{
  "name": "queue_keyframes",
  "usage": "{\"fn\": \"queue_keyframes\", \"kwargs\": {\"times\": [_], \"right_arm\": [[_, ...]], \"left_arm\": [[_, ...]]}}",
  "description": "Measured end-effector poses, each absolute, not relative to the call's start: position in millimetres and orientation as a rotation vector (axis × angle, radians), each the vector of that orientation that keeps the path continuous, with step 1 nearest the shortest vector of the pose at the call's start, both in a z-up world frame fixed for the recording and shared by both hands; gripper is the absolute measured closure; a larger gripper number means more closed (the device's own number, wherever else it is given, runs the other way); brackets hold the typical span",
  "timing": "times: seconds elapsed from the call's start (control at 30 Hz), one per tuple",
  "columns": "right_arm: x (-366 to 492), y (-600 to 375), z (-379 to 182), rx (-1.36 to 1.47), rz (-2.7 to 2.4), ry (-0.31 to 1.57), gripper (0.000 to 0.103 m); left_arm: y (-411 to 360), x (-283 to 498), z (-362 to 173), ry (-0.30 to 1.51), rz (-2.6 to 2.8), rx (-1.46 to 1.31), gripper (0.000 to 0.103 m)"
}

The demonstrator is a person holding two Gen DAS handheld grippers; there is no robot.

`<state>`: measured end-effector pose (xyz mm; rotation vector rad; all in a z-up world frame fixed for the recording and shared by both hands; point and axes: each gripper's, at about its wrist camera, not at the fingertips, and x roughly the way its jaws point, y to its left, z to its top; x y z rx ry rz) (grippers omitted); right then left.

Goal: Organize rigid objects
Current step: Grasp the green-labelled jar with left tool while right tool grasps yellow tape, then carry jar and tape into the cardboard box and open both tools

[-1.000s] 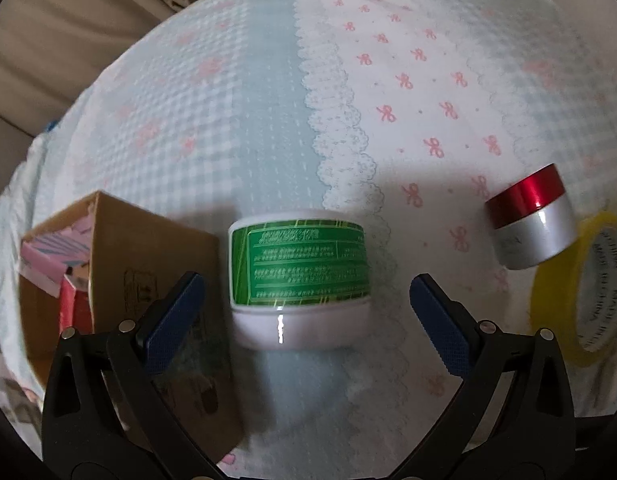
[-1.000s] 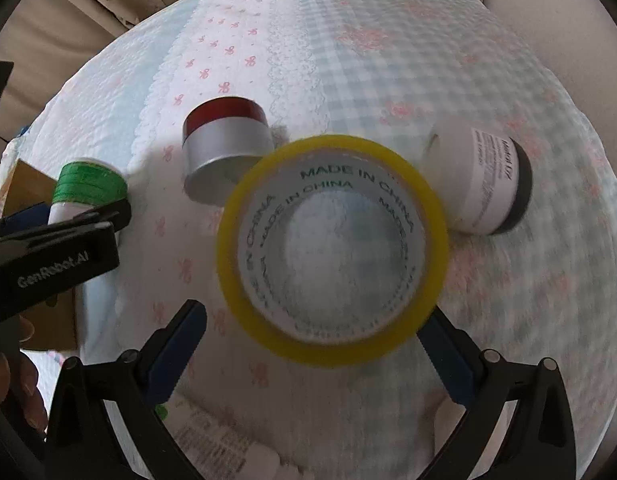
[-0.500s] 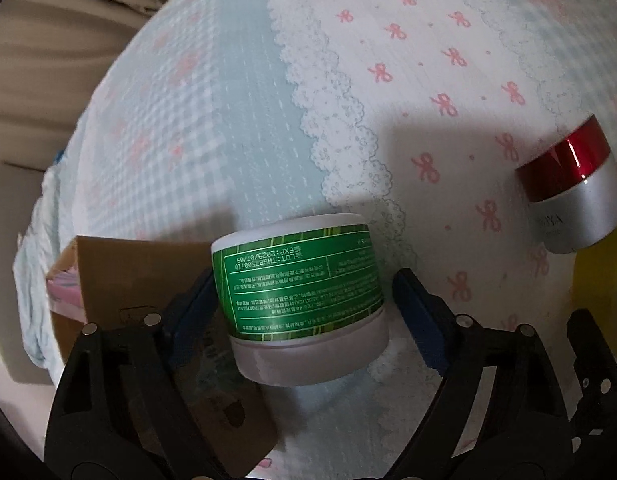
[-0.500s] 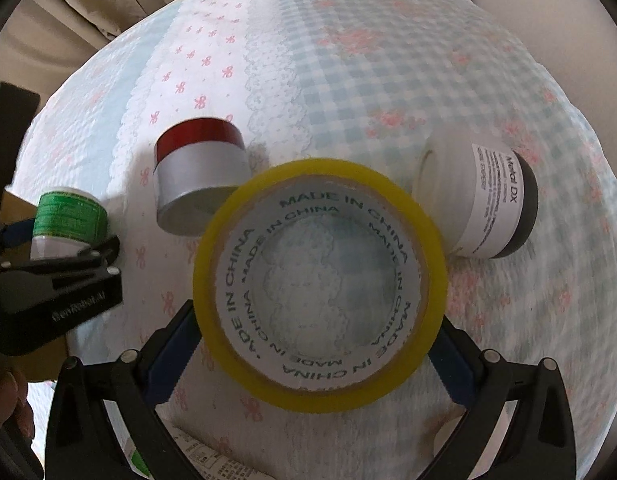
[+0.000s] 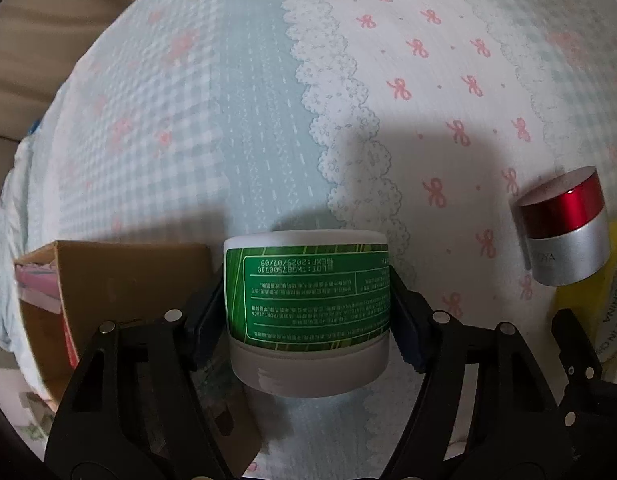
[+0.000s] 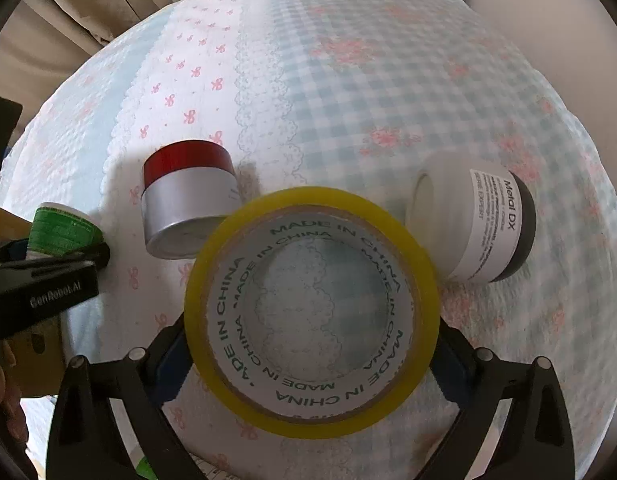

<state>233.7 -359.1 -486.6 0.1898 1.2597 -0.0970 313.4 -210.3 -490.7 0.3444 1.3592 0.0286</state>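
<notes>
My left gripper is shut on a green-labelled white jar, upside down, its blue pads pressed against both sides. The jar and left gripper also show at the left of the right wrist view. My right gripper is shut on a yellow tape roll printed MADE IN CHINA, held flat. A red and silver jar lies tilted on the bedspread just behind the roll; it also shows in the left wrist view.
A cardboard box with pink and red items inside stands left of the green jar. A white jar with a black lid lies on its side at the right. The patterned bedspread stretches beyond.
The left gripper's jaws closed from wide open onto the green jar. The right gripper's jaws closed onto the tape roll.
</notes>
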Motion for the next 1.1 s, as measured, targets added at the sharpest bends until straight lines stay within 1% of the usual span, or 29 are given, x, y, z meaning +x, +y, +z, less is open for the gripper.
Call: {"fn": "queue_keyframes", "kwargs": {"times": [0.3,0.53,0.77,0.93,1.1], "right_arm": [[219,-374,-471,0.220,-0.090,1.238,0.006],[198,-376,-444,0.221,-0.089,1.185,0.006],[177,-379,-386,0.214,-0.091,1.086,0.006],[156,-375,-325,0.189,-0.074,1.009,0.006],[135,-364,-260,0.156,-0.037,0.961,0.006]], "left_arm": [[-209,299,-472,1.315,-0.007,0.254,0.035],[-209,279,-432,1.227,-0.019,0.201,0.035],[-200,247,-363,1.120,-0.029,0.143,0.035],[-189,212,-298,1.030,-0.038,0.103,0.035],[-161,178,-236,0.974,-0.032,0.028,0.035]]}}
